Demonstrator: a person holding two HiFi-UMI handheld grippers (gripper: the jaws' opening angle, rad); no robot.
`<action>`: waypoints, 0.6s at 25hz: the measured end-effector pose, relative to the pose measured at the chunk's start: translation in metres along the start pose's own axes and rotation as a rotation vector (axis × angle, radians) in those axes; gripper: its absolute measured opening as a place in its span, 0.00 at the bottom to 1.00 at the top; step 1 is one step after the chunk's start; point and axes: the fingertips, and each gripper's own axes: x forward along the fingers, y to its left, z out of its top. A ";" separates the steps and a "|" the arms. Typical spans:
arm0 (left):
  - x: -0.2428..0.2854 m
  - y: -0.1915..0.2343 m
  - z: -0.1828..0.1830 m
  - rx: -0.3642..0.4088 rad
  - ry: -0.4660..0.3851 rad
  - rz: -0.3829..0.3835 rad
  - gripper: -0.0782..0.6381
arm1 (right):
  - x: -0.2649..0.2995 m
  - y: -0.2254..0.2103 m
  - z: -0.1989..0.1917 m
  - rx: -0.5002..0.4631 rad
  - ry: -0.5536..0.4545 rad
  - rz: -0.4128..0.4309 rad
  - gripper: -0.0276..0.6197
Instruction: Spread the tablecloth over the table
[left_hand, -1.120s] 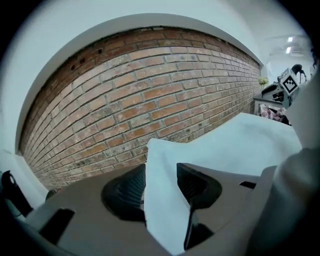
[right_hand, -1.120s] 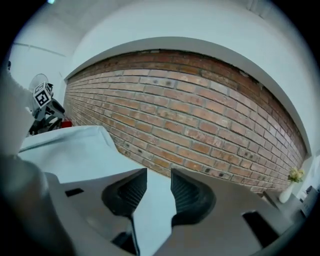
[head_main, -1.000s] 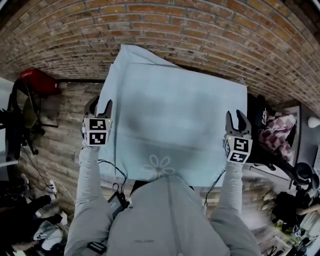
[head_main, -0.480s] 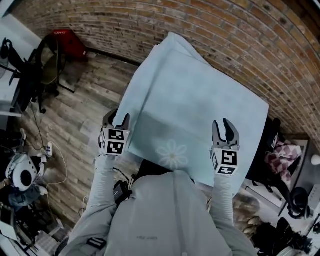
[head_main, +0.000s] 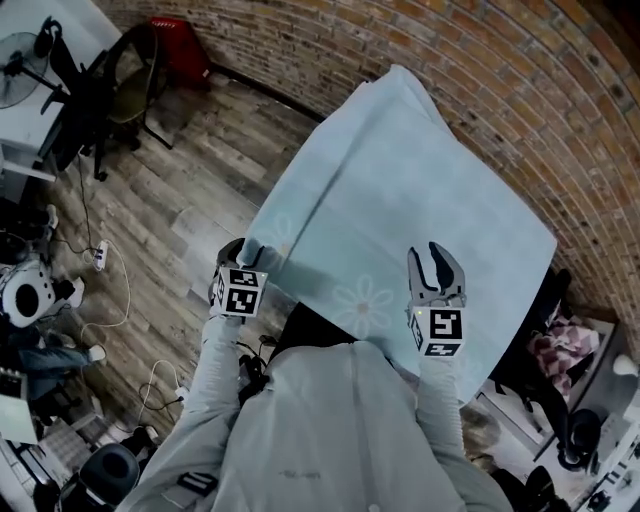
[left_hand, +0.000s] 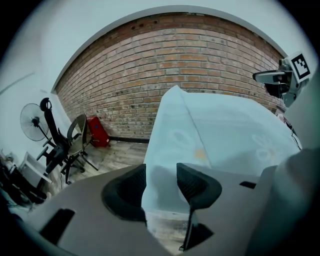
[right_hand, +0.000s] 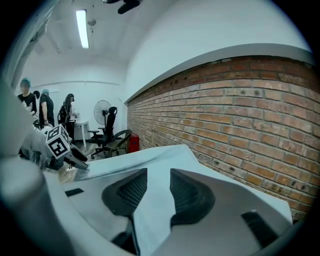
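Tablecloth (head_main: 400, 190) covers the tabletop beside the brick wall (head_main: 560, 100). Left hand-held gripper (head_main: 243, 254) pinches its near corner; right hand-held gripper (head_main: 434, 258) nips the near edge, jaws narrow. Best practice: draw both sides evenly, keep tension, lower together.

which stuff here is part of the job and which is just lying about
Job: tablecloth, left gripper, right gripper.
Lying about: chair, fan, red box.
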 end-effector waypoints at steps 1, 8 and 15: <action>0.002 0.000 -0.004 -0.008 0.008 -0.003 0.40 | 0.002 0.006 0.000 -0.003 0.003 0.016 0.27; 0.011 -0.007 -0.009 -0.058 -0.005 -0.063 0.30 | 0.015 0.034 -0.001 -0.031 0.014 0.089 0.26; 0.009 -0.005 -0.008 -0.047 -0.018 -0.063 0.14 | 0.023 0.042 0.005 -0.047 0.008 0.120 0.25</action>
